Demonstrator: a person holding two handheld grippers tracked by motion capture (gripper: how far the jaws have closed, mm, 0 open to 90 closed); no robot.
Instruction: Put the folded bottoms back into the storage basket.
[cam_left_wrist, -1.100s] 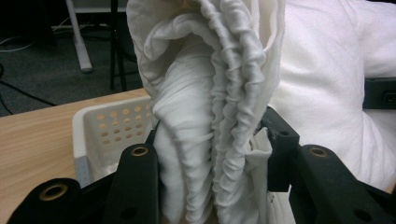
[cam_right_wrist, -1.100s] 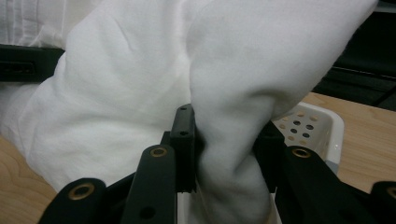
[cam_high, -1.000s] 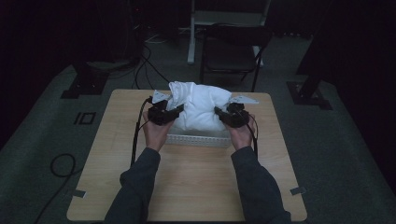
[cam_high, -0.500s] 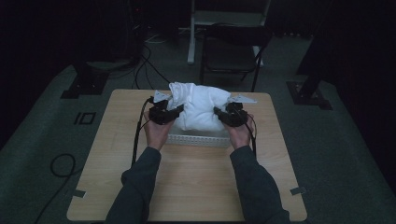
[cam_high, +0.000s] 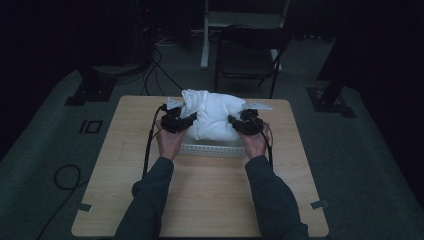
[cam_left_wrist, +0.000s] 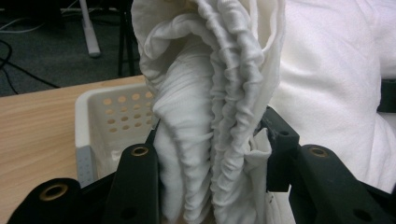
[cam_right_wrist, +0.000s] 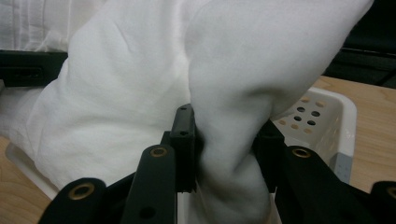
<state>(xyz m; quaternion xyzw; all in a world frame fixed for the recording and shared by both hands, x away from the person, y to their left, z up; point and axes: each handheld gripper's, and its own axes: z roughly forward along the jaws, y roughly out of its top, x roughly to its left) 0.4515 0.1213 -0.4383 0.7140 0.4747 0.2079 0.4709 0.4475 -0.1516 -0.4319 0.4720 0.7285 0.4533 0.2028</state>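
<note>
Little had shifted over the last second: both of my grippers kept to the same places at the 2 sides of the bundle, and the cloth sat as it had before.

On the wooden table (cam_high: 200, 200) stood a white perforated basket (cam_high: 210, 149), and the white cloth (cam_high: 215, 117) was heaped over it, bulging well above the rim with a flap trailing toward the far right corner. I judged the job about halfway: the cloth was gathered and gripped from both ends above the basket, but I could not tell whether it was going in or coming out, so either settling it inside or lifting it clear was left.

My left gripper (cam_left_wrist: 212, 154) had its jaws closed on a thick, ribbed fold of the cloth, with the basket's holed wall just beside them. My right gripper (cam_right_wrist: 226, 140) was likewise clamped on a smooth bunch of the cloth, above the basket's corner.
</note>
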